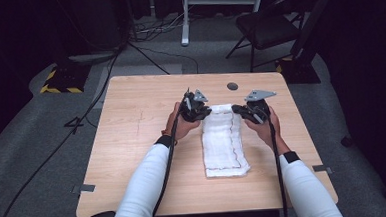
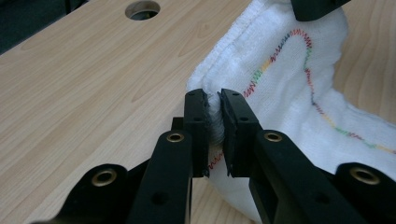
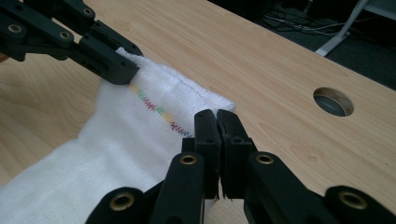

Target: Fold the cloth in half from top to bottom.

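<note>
Your tabletop (image 1: 132, 141) is pale wood with one round hole (image 1: 232, 86) near its far edge; from above you also get the grey floor, a folding chair (image 1: 267, 27) beyond the tabletop and cables trailing across the floor, none of which the gripper views take in beyond a scrap of floor.

One cloth (image 1: 225, 142) lies on the tabletop, a white folded strip running from the middle toward your near edge, slightly right of centre. From above its stitched line reads as a thin dark thread; the left gripper view shows it as multicoloured zigzag stitching in red, green, yellow and blue. No writing or label can be read anywhere.

You hold two grippers at the cloth's far end. Your left gripper (image 1: 197, 108) has its fingers (image 2: 196, 126) pinched narrow on the far left corner, with a fold of cloth bunched between them. Your right gripper (image 1: 251, 110) has its fingers (image 3: 208, 140) pressed nearly together on the far right corner, the cloth edge caught between them. The right gripper view also shows your left gripper across the cloth.
</note>
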Demonstrator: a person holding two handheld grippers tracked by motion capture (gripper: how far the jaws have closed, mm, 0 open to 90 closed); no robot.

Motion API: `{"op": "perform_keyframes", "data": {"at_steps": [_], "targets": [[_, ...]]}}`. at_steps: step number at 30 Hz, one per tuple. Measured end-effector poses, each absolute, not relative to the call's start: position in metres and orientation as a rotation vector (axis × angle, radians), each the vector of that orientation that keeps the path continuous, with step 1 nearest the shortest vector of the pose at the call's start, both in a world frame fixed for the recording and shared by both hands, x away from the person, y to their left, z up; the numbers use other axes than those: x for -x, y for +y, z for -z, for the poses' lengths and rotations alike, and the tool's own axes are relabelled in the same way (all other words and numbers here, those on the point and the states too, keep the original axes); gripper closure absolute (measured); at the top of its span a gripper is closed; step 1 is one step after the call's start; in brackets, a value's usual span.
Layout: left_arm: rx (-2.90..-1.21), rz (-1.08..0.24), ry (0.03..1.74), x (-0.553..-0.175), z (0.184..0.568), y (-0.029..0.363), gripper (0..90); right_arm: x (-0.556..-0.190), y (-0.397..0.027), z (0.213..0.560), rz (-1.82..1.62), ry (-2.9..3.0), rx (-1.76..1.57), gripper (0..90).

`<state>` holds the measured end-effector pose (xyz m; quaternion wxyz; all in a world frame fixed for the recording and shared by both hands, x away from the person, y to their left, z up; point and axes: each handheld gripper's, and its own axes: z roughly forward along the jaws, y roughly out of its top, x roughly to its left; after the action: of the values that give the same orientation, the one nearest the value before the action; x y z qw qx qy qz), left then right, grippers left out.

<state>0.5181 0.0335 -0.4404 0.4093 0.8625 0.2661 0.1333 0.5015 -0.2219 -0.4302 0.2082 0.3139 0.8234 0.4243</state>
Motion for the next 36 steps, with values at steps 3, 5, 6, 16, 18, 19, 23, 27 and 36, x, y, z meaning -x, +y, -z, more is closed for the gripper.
{"op": "perform_keyframes", "data": {"at_steps": [3,5,6,16,18,19,23,27,36], "targets": [[-2.175,-0.333,0.644,-0.511,0.439,0.035,81.2,-0.494,-0.226,0.429,-1.197,2.302,-0.856,87.8],[-2.171,-0.329,0.623,-0.506,0.437,0.036,81.0,-0.488,-0.227,0.429,-1.208,2.309,-0.839,87.8],[-2.168,-0.327,0.618,-0.504,0.436,0.035,81.0,-0.486,-0.228,0.428,-1.207,2.315,-0.830,87.8],[-2.180,-0.297,0.526,-0.480,0.437,0.040,80.6,-0.459,-0.237,0.428,-1.248,2.375,-0.753,87.8],[-2.178,-0.283,0.516,-0.474,0.438,0.041,80.6,-0.453,-0.237,0.427,-1.247,2.391,-0.724,87.8],[-2.187,-0.288,0.505,-0.471,0.438,0.042,80.7,-0.451,-0.237,0.428,-1.245,2.399,-0.719,87.8],[-2.187,-0.272,0.476,-0.460,0.439,0.043,80.8,-0.442,-0.237,0.427,-1.249,2.422,-0.694,87.8],[-2.192,-0.252,0.443,-0.448,0.440,0.046,80.9,-0.431,-0.239,0.425,-1.257,2.443,-0.662,87.8],[-2.215,-0.236,0.376,-0.422,0.438,0.047,80.9,-0.405,-0.241,0.429,-1.258,2.507,-0.591,87.8]]}}
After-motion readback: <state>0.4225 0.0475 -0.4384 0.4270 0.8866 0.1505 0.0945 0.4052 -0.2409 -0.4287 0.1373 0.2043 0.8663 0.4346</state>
